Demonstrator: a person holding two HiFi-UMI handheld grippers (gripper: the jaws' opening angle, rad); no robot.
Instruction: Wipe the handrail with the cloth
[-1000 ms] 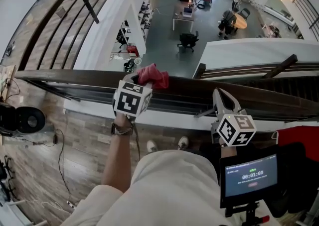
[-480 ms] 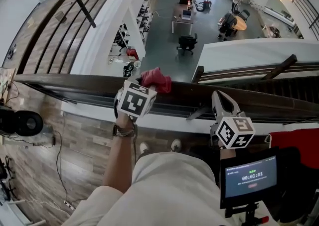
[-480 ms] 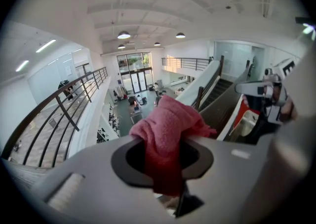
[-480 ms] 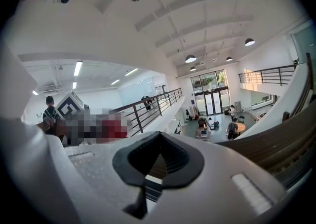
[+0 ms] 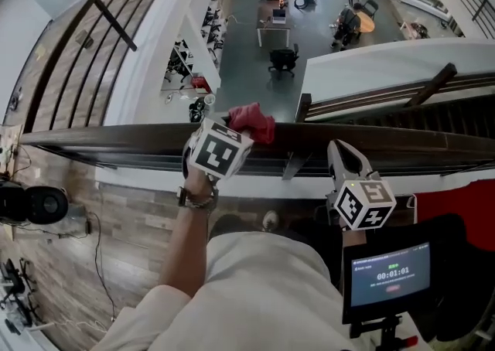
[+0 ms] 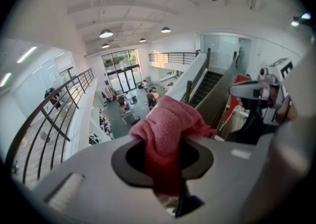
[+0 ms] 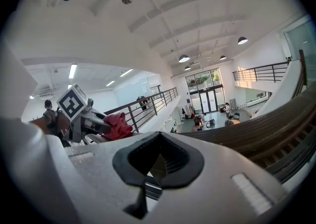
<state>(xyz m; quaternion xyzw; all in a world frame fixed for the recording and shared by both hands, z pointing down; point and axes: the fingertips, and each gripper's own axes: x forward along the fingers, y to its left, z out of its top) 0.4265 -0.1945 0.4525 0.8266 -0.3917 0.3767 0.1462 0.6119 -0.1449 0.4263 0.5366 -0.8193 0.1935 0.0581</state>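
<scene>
The left gripper [image 5: 234,130] clamps the red cloth [image 5: 253,121] on the top edge of the handrail [image 5: 116,139], which runs bare both ways above an open drop, while the right gripper [image 5: 346,158], jaws together and empty, hangs near it above a screen [image 5: 389,274] reading 00:01:01.

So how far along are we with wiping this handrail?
Done: the pink cloth is clamped in the left gripper. In hand: the cloth sits on top of the handrail, about mid-span. Left: no wiped stretch can be told apart, and rail runs on to both sides. The right gripper is shut and empty.
</scene>
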